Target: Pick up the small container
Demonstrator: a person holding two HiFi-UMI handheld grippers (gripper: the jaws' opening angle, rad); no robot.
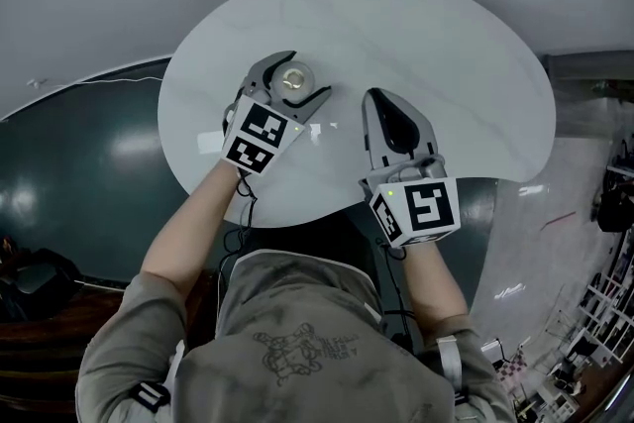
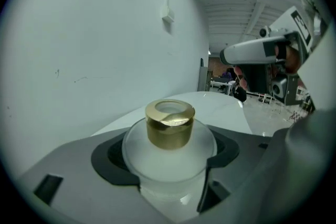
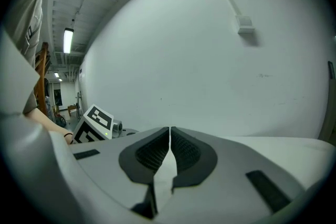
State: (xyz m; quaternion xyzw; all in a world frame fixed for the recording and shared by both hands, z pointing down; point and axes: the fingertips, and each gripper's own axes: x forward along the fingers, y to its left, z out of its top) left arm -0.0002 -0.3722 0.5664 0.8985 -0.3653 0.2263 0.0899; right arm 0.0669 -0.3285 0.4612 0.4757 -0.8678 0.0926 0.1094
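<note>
- White and round, the desk [image 1: 446,64] fills the upper middle of the head view, with glossy dark green floor [image 1: 69,154] to its left and a pale wall behind it.
- On the left half of the desk stands the jar [image 1: 295,76], small, with a frosted pale body and a gold cap [image 2: 169,124].
- The left claw [image 1: 305,74] reaches over the desk's near edge, and its jaws curve round the jar from both sides.
- In the left gripper view the jar sits upright between the two dark pads [image 2: 113,157], which press on its frosted body left and right, so the left claw [image 2: 168,157] is pinching the jar.
- The jar's base appears to rest on the desk; any gap below it cannot be made out.
- The right claw [image 1: 376,99] lies on the desk to the right of the jar, apart from it, pointing away from the person.
- Its jaws are pressed together with nothing between them; the right gripper view shows the ribbed pads [image 3: 152,152] meeting along one thin line at the right claw [image 3: 170,136].
- Each claw carries a marker cube: the left cube [image 1: 260,136] over the desk's near edge, the right cube [image 1: 421,208] just past it.
- A small box [image 2: 167,17] is fixed high on the wall.
</note>
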